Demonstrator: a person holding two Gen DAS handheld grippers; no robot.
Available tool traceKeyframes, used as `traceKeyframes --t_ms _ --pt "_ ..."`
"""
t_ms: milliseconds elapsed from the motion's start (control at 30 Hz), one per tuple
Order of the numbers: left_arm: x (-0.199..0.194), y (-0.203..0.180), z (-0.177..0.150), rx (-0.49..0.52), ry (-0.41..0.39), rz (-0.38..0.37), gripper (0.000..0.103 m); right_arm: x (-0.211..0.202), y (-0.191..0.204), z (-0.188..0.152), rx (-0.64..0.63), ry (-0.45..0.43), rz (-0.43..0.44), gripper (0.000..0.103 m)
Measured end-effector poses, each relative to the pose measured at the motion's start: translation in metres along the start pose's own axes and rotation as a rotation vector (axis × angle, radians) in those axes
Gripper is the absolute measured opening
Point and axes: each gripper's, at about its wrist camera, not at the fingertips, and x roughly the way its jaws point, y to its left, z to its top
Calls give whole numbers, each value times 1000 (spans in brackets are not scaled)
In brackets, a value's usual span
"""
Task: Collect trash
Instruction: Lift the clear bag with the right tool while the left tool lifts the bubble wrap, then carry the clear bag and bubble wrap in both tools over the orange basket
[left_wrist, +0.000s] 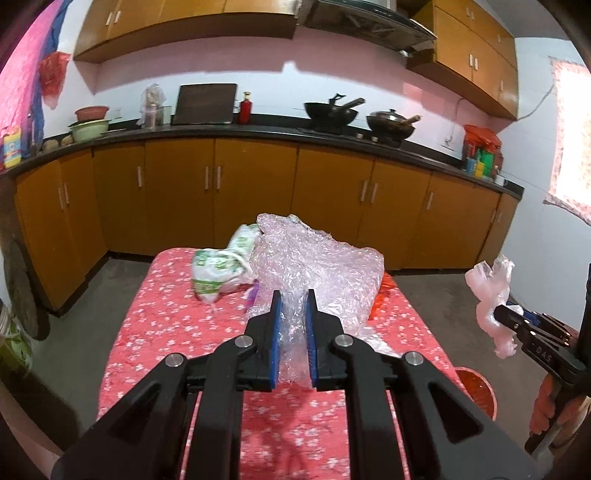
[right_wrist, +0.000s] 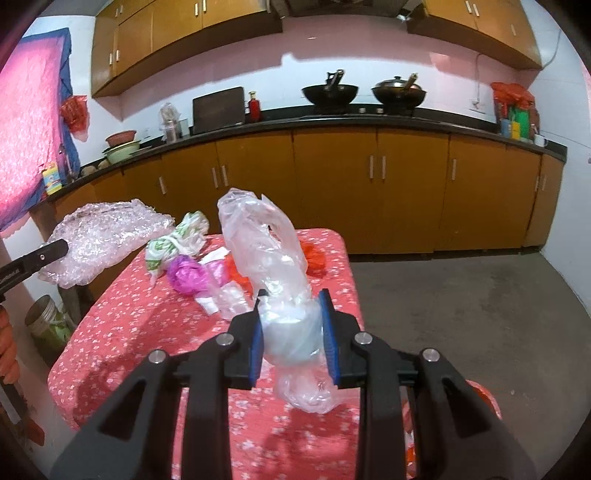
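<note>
Here, a small table (right_wrist: 122, 354) covered in a red flowered cloth stands in a kitchen with orange cabinets, and both hand-held grippers hover above it, each carrying a piece of trash.

Left of the table's middle, the left gripper (left_wrist: 293, 336) has its blue-padded jaws drawn narrow, pinching a large crumpled sheet of bubble wrap (left_wrist: 317, 266). The sheet hangs clear of the cloth, probably lifted so it can be carried off.

On the table's far half, more trash lies loose: a knotted green-and-white plastic bag (right_wrist: 173, 240), a purple crumpled wrapper (right_wrist: 188, 275), some white scraps and red plastic (right_wrist: 314, 258).

Over the table's right side, the right gripper (right_wrist: 291, 332) holds a clear plastic bag (right_wrist: 266, 240), jaws partly closed around its bunched middle so both ends flop free.

Just off the table's near right corner, lower down, a red bin (left_wrist: 476, 387) sits on the floor, likely where this trash belongs.
</note>
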Motion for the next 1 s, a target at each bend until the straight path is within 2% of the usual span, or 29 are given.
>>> traceKeyframes --t_ms 433,1000 --pt "20 -91 -6 57 26 -119 12 -27 -82 -16 58 -21 -150 28" --pt "58 -229 -49 141 124 -281 11 -50 -198 -62 179 -6 -370 28"
